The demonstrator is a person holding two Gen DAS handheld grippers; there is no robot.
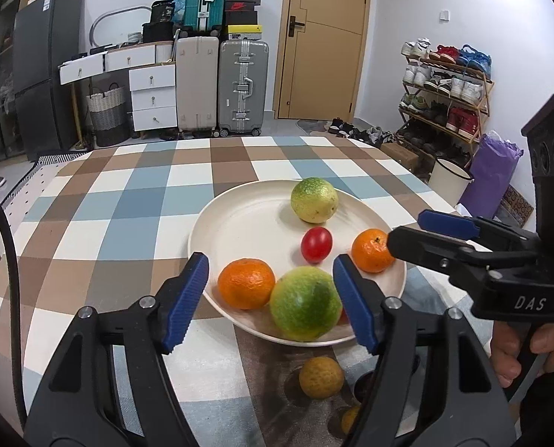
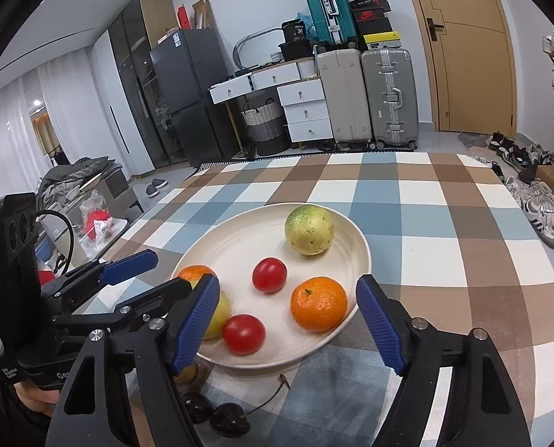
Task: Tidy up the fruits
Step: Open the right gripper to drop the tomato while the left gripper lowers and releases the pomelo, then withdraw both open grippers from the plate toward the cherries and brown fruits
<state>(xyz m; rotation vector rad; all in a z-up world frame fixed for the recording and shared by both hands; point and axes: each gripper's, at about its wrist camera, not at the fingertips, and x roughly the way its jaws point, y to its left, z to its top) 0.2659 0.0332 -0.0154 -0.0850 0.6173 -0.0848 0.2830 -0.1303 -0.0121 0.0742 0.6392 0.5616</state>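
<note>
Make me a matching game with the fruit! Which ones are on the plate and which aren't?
Things:
1. orange
2. cherries
3. far lime
4. plate

Places:
A. on the cloth, off the plate
B. at the plate's far rim
C. on the checked cloth, holding fruit
D. on the plate, between the right tongs' open tips

Pairs: 1-D, 2-A, 3-B, 4-C

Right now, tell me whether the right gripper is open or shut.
Open. The right gripper has its blue pads spread wide, with the orange between them untouched.
</note>
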